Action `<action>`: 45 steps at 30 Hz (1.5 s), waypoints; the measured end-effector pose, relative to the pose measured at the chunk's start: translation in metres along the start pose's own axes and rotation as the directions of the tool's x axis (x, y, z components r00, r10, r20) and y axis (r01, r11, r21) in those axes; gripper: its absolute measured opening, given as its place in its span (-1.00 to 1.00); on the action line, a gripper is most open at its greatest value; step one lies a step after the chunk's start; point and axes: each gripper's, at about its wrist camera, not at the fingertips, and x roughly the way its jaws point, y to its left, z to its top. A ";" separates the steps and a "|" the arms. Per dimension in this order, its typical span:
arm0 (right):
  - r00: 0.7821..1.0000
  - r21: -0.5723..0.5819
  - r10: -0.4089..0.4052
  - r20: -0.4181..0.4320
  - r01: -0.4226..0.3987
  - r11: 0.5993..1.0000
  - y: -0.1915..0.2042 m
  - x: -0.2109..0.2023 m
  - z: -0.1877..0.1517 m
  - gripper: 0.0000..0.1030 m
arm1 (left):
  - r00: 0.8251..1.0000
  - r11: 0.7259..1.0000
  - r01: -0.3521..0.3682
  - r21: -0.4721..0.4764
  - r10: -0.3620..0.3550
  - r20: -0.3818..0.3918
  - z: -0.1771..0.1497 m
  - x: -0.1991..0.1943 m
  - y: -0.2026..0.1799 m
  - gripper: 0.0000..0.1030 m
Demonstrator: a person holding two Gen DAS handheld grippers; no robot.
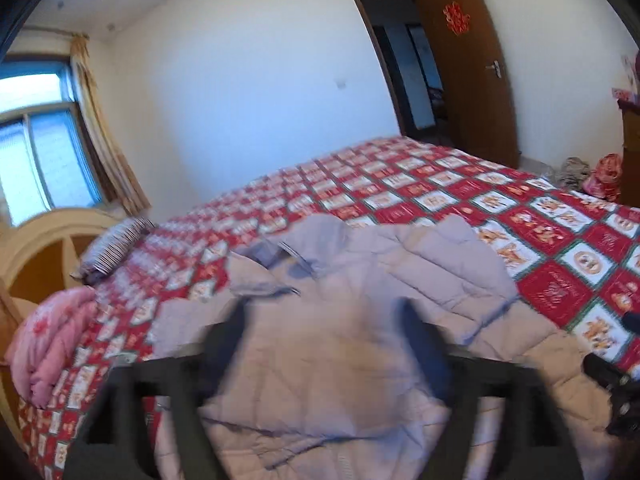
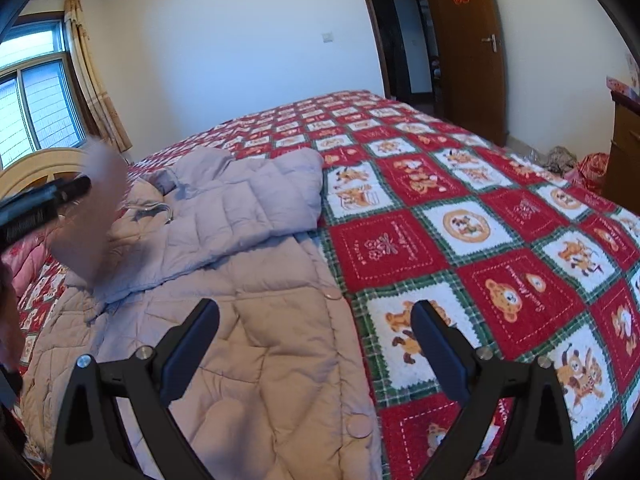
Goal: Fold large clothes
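Note:
A large pale pink quilted coat (image 2: 256, 320) lies on the bed, one sleeve (image 2: 248, 204) folded across its chest. In the left wrist view the coat (image 1: 360, 280) fills the foreground. My left gripper (image 1: 328, 344) is blurred; its fingers stand wide apart with a raised fold of coat fabric between them. In the right wrist view the left gripper (image 2: 76, 196) appears at the far left with a flap of the coat (image 2: 92, 224) lifted by it. My right gripper (image 2: 316, 344) is open and empty, just above the coat's front edge with its snap buttons (image 2: 358, 426).
The bed has a red, white and green checked cover (image 2: 480, 240). A pink quilt (image 1: 48, 344) and striped pillow (image 1: 116, 244) lie by the wooden headboard (image 1: 52, 240). A brown door (image 1: 472, 68) stands open beyond. Bags (image 2: 592, 168) sit on the floor at right.

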 end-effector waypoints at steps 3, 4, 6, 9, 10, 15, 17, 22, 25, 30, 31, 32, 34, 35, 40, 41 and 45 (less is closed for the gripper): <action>1.000 0.007 0.005 -0.001 -0.005 1.000 0.002 0.001 0.002 0.91 | 0.999 1.000 -0.012 0.003 0.012 0.034 -0.008 -0.008 0.016 0.91; 1.000 0.006 0.007 -0.001 -0.007 1.000 0.004 0.002 0.003 0.91 | 0.999 1.000 -0.024 -0.002 0.024 0.035 -0.012 -0.008 0.022 0.91; 1.000 0.000 0.022 -0.007 -0.022 1.000 0.013 0.003 0.006 0.91 | 0.998 0.998 -0.053 -0.037 0.054 0.024 -0.022 -0.006 0.047 0.91; 0.998 -0.028 0.064 -0.014 -0.064 0.998 0.035 0.005 0.012 0.91 | 0.988 0.984 -0.145 -0.100 0.138 -0.069 -0.047 0.018 0.094 0.91; 0.997 -0.038 0.076 -0.017 -0.077 0.996 0.042 0.006 0.014 0.91 | 0.979 0.977 -0.182 -0.116 0.169 -0.112 -0.058 0.027 0.108 0.91; 0.978 -0.069 0.189 -0.088 -0.195 0.978 0.091 0.030 0.025 0.91 | 0.880 0.904 -0.396 -0.160 0.324 -0.349 -0.125 0.067 0.186 0.91; 0.964 -0.061 0.216 -0.157 -0.227 0.972 0.109 0.052 0.025 0.88 | 0.843 0.879 -0.442 -0.177 0.339 -0.417 -0.150 0.076 0.208 0.91; 0.927 -0.033 0.227 -0.299 -0.248 0.968 0.127 0.096 0.011 -0.39 | 0.831 0.858 -0.435 -0.273 0.266 -0.488 -0.188 0.084 0.233 0.91; 0.929 -0.040 0.222 -0.297 -0.244 0.969 0.127 0.091 0.005 -0.75 | 0.840 0.867 -0.419 -0.270 0.257 -0.478 -0.189 0.086 0.230 0.91; 0.948 -0.066 0.173 -0.266 -0.197 0.978 0.110 0.071 0.003 -0.78 | 0.849 0.888 -0.378 -0.261 0.220 -0.481 -0.177 0.084 0.222 0.91; 0.952 -0.080 0.153 -0.265 -0.180 0.980 0.109 0.074 0.006 -0.76 | 0.854 0.891 -0.363 -0.271 0.202 -0.480 -0.170 0.082 0.223 0.91; 0.957 -0.075 0.138 -0.254 -0.162 0.984 0.104 0.072 0.006 -0.58 | 0.864 0.893 -0.345 -0.287 0.183 -0.469 -0.163 0.078 0.224 0.91; 0.966 -0.044 0.103 -0.239 -0.116 0.992 0.096 0.069 0.013 -0.10 | 0.890 0.896 -0.318 -0.311 0.169 -0.423 -0.138 0.069 0.229 0.91; 0.969 -0.030 0.095 -0.226 -0.105 0.994 0.095 0.065 0.016 -0.01 | 0.902 0.897 -0.307 -0.319 0.168 -0.396 -0.124 0.067 0.231 0.91; 0.997 -0.037 0.052 -0.064 -0.054 0.998 0.111 0.039 0.047 -0.01 | 0.942 0.887 -0.255 -0.384 0.138 -0.307 -0.066 0.094 0.240 0.91; 0.995 -0.039 0.079 -0.055 -0.081 0.996 0.122 0.041 0.054 -0.01 | 0.943 0.881 -0.243 -0.407 0.115 -0.313 -0.060 0.109 0.243 0.91; 0.986 -0.091 0.137 -0.090 -0.145 0.985 0.163 0.078 0.065 -0.01 | 0.904 0.866 -0.313 -0.390 0.146 -0.401 -0.059 0.182 0.241 0.91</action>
